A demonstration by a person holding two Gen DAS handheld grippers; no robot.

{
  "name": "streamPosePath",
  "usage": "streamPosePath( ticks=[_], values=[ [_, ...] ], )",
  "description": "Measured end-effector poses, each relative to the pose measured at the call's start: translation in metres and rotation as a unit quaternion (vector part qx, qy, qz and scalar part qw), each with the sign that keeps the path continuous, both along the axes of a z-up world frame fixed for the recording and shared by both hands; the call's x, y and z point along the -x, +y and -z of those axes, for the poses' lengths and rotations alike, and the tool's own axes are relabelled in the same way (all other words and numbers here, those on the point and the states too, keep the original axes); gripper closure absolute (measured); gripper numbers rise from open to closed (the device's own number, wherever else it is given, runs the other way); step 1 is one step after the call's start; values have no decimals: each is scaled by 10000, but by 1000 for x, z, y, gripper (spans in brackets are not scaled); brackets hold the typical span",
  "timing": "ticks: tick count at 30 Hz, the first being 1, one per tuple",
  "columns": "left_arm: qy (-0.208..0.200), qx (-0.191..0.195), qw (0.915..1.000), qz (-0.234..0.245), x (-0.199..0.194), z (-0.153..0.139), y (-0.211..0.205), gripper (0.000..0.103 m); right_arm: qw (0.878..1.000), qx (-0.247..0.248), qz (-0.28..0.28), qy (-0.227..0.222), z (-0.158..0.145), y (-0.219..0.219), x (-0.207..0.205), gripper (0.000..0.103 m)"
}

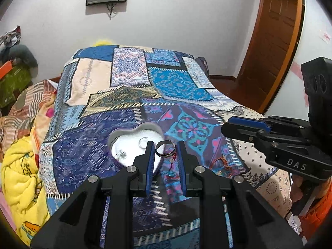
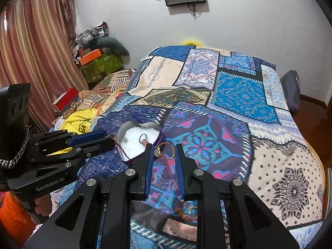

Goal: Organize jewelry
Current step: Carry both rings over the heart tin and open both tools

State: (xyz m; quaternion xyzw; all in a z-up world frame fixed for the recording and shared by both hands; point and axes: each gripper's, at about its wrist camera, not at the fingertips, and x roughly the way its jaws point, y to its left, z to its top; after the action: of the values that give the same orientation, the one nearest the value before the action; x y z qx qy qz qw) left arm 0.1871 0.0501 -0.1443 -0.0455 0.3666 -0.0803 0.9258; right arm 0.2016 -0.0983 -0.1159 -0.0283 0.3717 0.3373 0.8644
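A silver ring (image 1: 165, 148) stands tilted on edge between the fingers of the left tool (image 1: 165, 152). A gold ring (image 2: 165, 150) with a small setting stands likewise in the right tool (image 2: 165, 152). An open heart-shaped box (image 2: 160, 133), purple-walled with white lining, lies on the patchwork bedspread just left of both, holding a ring (image 2: 143, 138) and a small earring (image 2: 124, 139).
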Motion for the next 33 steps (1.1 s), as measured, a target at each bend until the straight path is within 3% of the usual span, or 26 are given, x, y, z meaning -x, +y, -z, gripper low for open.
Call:
streamPosePath(
  ticks=[19, 33],
  values=[
    [324, 62, 9994, -130, -23, 40, 27, 83, 9986, 9, -494, 180, 17, 60, -26, 85],
    [303, 77, 9995, -37, -31, 48, 31, 83, 9967, 201, -717, 322, 28, 86, -37, 85]
  ],
)
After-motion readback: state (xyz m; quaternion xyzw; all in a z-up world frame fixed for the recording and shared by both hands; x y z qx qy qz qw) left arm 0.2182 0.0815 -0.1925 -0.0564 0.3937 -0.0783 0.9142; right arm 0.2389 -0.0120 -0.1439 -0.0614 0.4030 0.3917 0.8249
